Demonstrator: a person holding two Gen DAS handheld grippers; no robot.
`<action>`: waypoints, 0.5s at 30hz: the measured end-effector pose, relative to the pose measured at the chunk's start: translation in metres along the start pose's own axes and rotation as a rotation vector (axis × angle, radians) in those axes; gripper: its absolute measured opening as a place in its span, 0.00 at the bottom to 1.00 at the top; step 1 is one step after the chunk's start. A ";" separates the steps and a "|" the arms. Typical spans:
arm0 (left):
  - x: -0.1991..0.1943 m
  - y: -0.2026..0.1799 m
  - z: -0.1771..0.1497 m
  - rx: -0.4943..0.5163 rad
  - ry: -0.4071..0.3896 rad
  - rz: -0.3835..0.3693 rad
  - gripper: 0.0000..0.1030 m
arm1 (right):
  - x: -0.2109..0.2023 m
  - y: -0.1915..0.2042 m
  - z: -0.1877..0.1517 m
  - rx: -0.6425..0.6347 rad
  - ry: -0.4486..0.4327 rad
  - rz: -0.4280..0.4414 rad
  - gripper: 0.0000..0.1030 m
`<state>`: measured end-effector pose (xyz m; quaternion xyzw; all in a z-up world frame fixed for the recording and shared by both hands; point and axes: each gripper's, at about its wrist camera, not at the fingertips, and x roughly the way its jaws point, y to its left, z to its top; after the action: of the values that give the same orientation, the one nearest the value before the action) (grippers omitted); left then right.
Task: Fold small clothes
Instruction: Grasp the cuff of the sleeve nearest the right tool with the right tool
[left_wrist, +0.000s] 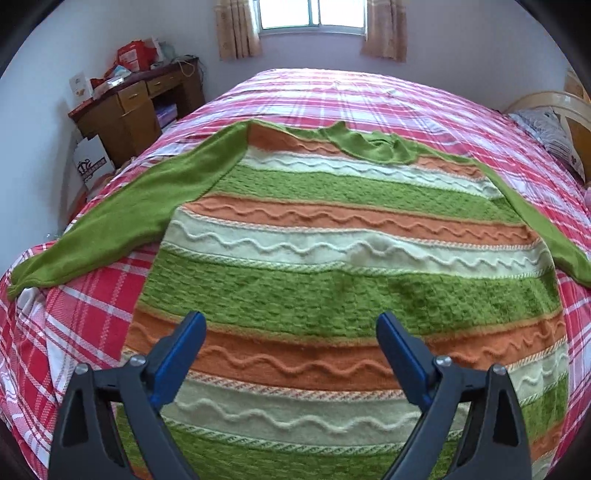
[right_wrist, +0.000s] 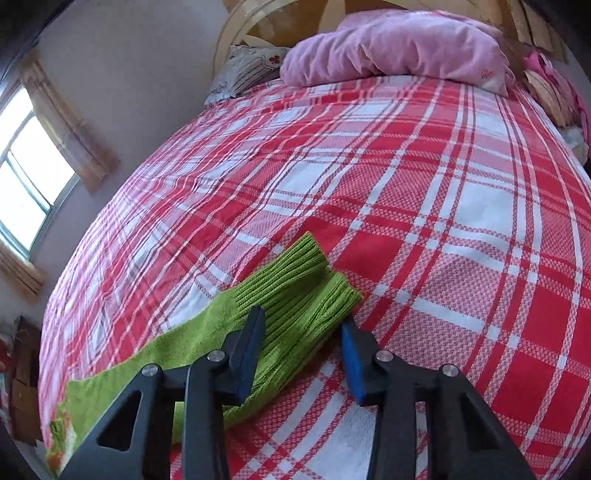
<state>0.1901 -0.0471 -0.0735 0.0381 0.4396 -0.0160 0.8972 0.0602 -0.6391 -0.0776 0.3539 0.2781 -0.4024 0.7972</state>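
Now the stripy sweater (left_wrist: 332, 266) lies flat on the bed (right_wrist: 424, 192) — left claw (left_wrist: 291, 332) wide apart above it, right claw (right_wrist: 303, 332) apart around the green cuff (right_wrist: 295, 291).

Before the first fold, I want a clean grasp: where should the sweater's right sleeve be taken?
Pinch the ribbed cuff, coming from its open end. It lies flat on the plaid bedspread, and the right hand-held gripper is open, straddling it.

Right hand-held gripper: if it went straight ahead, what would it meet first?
Probably the sweater's green ribbed cuff, lying between the open right hand-held gripper's fingers; beyond it, only plaid bedspread.
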 end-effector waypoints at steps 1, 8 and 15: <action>0.000 -0.001 -0.001 0.005 0.004 0.002 0.93 | -0.001 0.001 -0.001 -0.018 -0.005 -0.001 0.31; -0.011 0.006 -0.002 0.025 -0.033 0.003 0.93 | -0.026 0.003 0.016 -0.012 0.003 0.160 0.05; -0.019 0.023 -0.003 -0.021 -0.048 -0.026 0.93 | -0.095 0.083 0.016 -0.153 -0.050 0.382 0.05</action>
<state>0.1774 -0.0241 -0.0595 0.0224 0.4187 -0.0240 0.9075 0.0825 -0.5737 0.0294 0.3284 0.2158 -0.2305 0.8902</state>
